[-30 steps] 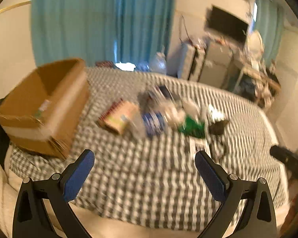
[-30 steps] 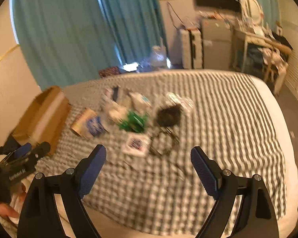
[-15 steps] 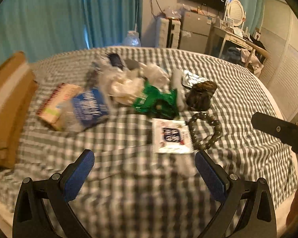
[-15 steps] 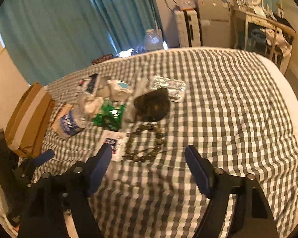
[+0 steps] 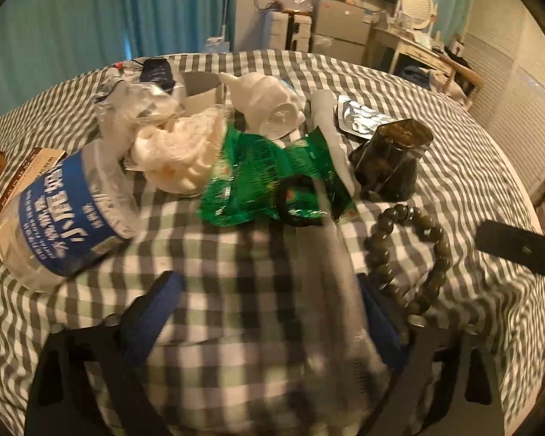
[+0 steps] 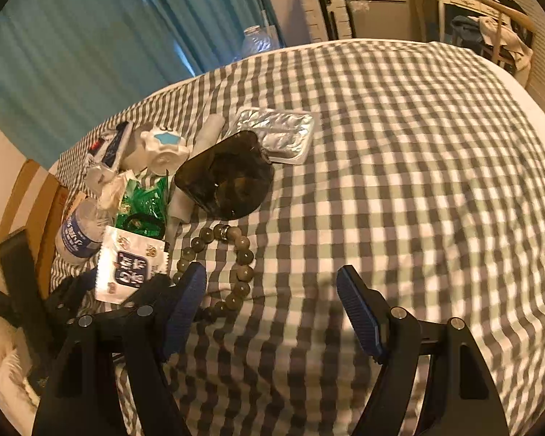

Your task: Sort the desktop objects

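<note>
Two wrist views, close, angled down over shared bead bracelet (image 5: 410, 254)

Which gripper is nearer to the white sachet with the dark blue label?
Left. The left gripper, closing, has the white sachet blurred between its fingers. The right gripper is open over bare checked cloth beside the bead bracelet, clear of the sachet.

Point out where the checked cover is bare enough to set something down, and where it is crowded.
Bare: the checked cover to the right of the silver blister pack and the bead bracelet, out to its far edge. Crowded: the pile from the water bottle and green packet to the dark jar, items touching or overlapping.
</note>
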A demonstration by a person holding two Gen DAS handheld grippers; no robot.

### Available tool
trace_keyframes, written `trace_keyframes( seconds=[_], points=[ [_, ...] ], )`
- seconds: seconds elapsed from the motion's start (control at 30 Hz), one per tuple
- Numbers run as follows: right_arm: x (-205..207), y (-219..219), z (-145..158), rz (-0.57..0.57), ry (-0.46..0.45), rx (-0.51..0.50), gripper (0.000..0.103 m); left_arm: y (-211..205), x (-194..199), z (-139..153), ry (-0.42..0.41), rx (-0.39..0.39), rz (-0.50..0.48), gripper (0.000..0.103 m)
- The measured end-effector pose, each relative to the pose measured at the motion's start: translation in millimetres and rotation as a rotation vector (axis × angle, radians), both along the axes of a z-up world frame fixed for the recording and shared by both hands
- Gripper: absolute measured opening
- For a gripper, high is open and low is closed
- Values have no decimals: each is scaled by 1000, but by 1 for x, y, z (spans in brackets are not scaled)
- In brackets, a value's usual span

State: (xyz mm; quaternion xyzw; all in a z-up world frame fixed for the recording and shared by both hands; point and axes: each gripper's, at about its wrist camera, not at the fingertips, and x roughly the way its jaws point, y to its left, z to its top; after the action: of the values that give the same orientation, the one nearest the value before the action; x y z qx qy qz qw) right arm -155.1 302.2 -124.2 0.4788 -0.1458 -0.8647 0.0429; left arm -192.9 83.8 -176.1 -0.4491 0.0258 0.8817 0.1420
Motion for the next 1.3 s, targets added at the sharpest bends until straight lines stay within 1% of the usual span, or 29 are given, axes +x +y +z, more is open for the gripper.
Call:
trace_keyframes(
  seconds=[0.03, 0.1, 0.13, 0.17, 0.2, 0.23, 0.27, 0.3, 0.33, 0.37, 0.43, 0.5, 0.53, 0.57, 0.6, 0.7, 0.8, 0.87, 0.9, 0.93, 0.97, 1.0, 1.03, 1.1, 1.17, 1.23, 1.3],
  points=[
    [-5, -4, -5, 10, -9, 0, 74, -4, 2, 1, 3, 8, -2, 82],
    [-12, -10, -13, 31, -24, -10, 74, -16, 6, 4, 1, 40, 4, 65],
    [-17, -17, -19, 47, -35, -12, 74, -24, 6, 7, -6, 63, 15, 60],
    [-20, -21, -22, 52, -40, -8, 74, -30, 6, 9, -14, 83, 26, 52],
    [-21, -24, -24, 50, -43, -4, 69, -35, 5, 11, -23, 107, 40, 49],
    [-22, -27, -26, 39, -36, -8, 56, -41, 6, 14, -32, 143, 53, 48],
    [-22, -28, -27, 34, -36, -9, 47, -44, 7, 15, -30, 155, 57, 48],
    [-21, -28, -27, 29, -39, -2, 28, -44, 7, 18, -27, 160, 60, 48],
    [-19, -27, -27, 28, -40, 4, 16, -44, 7, 20, -29, 158, 51, 48],
    [-17, -26, -27, 30, -39, -6, 13, -42, 7, 21, -31, 158, 42, 49],
    [-13, -22, -24, 24, -38, -20, 12, -38, 10, 24, -23, 144, 27, 51],
    [-8, -18, -16, 6, -18, -16, 12, -33, 10, 26, -18, 144, 15, 66],
    [-6, -17, -12, -7, -6, -13, 12, -34, 9, 28, -12, 138, 24, 71],
    [-3, -13, -8, -15, 2, -13, 12, -34, 8, 29, -9, 130, 29, 79],
    [-1, -10, -5, -20, 9, -10, 12, -34, 7, 30, -6, 121, 36, 83],
    [-1, -5, -6, -17, 4, -9, 12, -29, -7, 26, -39, 124, 52, 85],
    [-3, -6, -14, -13, -24, -38, 12, -15, -18, 16, -72, 84, 58, 87],
    [-5, -11, -17, -8, -33, -29, 12, -9, -21, 10, -73, 32, 38, 88],
    [-5, -12, -17, -5, -34, -22, 12, -1, -20, 7, -56, -31, 17, 88],
    [-6, -13, -18, 3, -37, -16, 12, 2, -18, 7, -44, -66, 2, 88],
    [-6, -13, -18, 6, -36, -14, 12, 10, -13, 5, -15, -135, -36, 82],
    [-6, -12, -18, 6, -36, -13, 12, 16, -7, 6, 17, -171, -77, 65],
    [-7, -13, -20, 8, -38, -15, 12, 18, -4, 7, 24, -176, -106, 57],
    [-8, -14, -23, 7, -46, -13, 12, 17, 0, 11, 26, -176, -119, 33],
    [-8, -13, -25, -2, -51, -30, 12, 11, 1, 18, 13, -133, -126, 30],
    [-8, -17, -20, -10, -24, -57, 12, 3, 5, 26, 15, -76, -119, 29],
    [-3, -17, -12, -3, 0, -54, 12, -4, 12, 37, 31, -55, -100, 28]
  ],
)
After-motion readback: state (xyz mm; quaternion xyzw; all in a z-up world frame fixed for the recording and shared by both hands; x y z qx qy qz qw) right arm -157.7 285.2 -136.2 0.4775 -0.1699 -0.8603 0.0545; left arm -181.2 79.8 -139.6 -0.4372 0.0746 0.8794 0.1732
